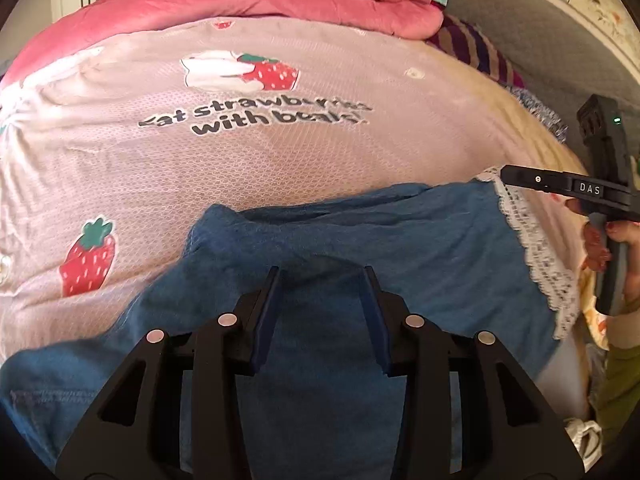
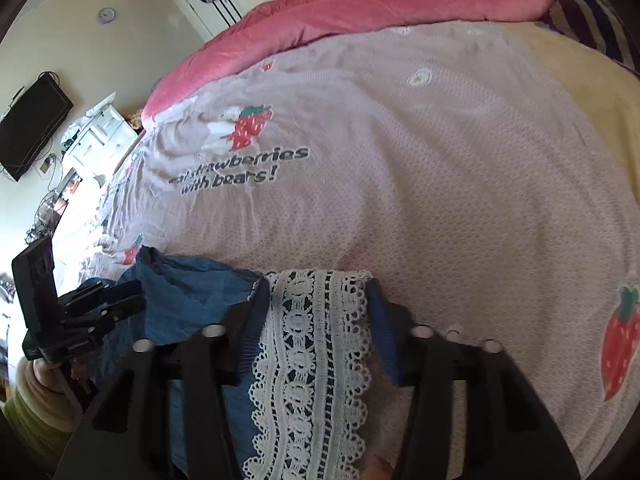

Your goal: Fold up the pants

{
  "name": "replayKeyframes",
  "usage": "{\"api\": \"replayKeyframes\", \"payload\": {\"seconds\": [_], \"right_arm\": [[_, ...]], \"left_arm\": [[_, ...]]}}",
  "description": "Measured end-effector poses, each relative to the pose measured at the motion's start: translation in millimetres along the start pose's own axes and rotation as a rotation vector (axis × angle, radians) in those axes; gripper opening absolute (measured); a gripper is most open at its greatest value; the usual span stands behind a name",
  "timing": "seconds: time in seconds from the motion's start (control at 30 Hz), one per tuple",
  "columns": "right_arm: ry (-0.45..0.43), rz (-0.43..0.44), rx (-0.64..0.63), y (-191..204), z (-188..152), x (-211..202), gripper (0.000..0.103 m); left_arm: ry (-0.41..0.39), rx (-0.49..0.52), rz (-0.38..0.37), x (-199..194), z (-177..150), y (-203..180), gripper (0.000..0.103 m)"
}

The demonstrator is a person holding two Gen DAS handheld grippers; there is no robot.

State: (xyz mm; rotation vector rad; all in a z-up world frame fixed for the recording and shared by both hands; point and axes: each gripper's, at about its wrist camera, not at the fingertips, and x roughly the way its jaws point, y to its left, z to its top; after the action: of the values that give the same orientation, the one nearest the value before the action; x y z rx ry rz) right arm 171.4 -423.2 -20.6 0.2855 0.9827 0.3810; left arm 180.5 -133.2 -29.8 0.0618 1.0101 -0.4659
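Pants: blue denim pants [image 1: 344, 232] with a white lace hem [image 2: 316, 344] lie on the bedsheet [image 1: 248, 160], at the near edge of the bed.
Left gripper: left gripper [image 1: 322, 276] hangs over the denim, jaws at a narrow gap, cloth beneath them; whether the pads pinch it I cannot tell.
Right gripper: right gripper [image 2: 318, 284] straddles the lace hem; the frame shows a gap between its fingers, grip unclear.
Bed: strawberry-print sheet; pink quilt [image 1: 248, 0] bunched along the far edge.
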Motion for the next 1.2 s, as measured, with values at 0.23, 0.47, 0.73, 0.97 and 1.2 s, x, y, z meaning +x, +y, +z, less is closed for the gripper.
{"api": "replayKeyframes", "payload": {"seconds": [0.23,0.47,0.73,0.97,1.2], "right_arm": [[-0.081,-0.033,0.052,-12,-4,-3,0.007],[-0.069,-0.11,0.011,-8,-12,11,0.007],[-0.194,-0.112,-0.08,22,-27,-38,0.04],[-0.185,-0.085,-0.189,64,-62,-61,0.057],[-0.132,-0.073,-0.231,89,-94,-59,0.065]], "left_arm": [[-0.017,-0.056,0.037,20,12,20,0.032],[-0.041,-0.059,0.053,24,15,25,0.032],[-0.078,-0.051,0.056,12,13,20,0.039],[-0.125,-0.058,0.053,-10,10,12,0.049],[-0.167,-0.064,0.042,-36,1,2,0.056]]}}
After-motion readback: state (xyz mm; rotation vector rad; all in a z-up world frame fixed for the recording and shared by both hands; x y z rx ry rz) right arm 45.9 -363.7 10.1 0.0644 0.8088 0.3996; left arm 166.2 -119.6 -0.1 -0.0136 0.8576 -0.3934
